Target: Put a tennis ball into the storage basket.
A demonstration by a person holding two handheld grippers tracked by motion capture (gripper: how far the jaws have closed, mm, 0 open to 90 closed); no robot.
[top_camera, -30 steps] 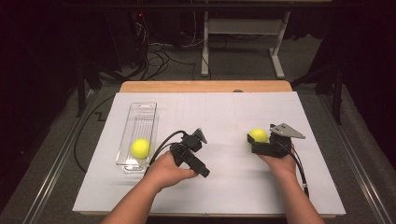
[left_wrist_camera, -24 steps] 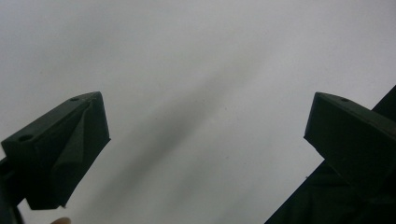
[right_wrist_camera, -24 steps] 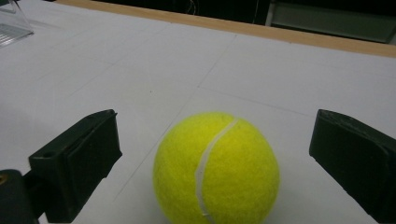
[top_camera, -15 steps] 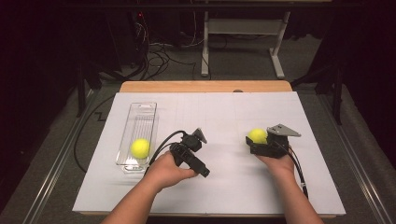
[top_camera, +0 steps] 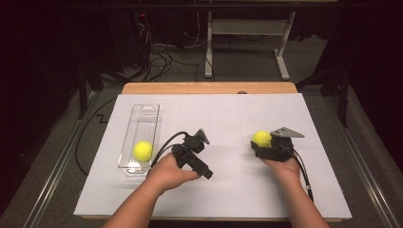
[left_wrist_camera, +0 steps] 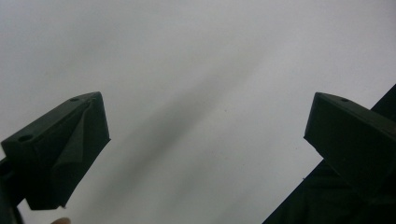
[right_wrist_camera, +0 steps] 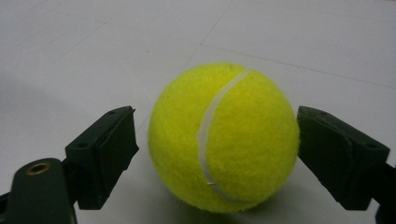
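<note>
the right gripper [right_wrist_camera: 217, 154] has just been closing around the fuzzy yellow tennis ball [right_wrist_camera: 224, 137] on the white table sheet [top_camera: 223, 118], pads not yet pressing. the left gripper [left_wrist_camera: 205, 140] hangs wide, empty. an off-centre squeeze could send the ball rolling away.

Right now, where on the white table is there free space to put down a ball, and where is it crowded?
The white table is bare along its far side, between the clear tray and the right edge. The strip between the left gripper and the right gripper is bare too. It is crowded at the near side: both hands, their cables, and the tennis ball between the closing right jaws.
</note>
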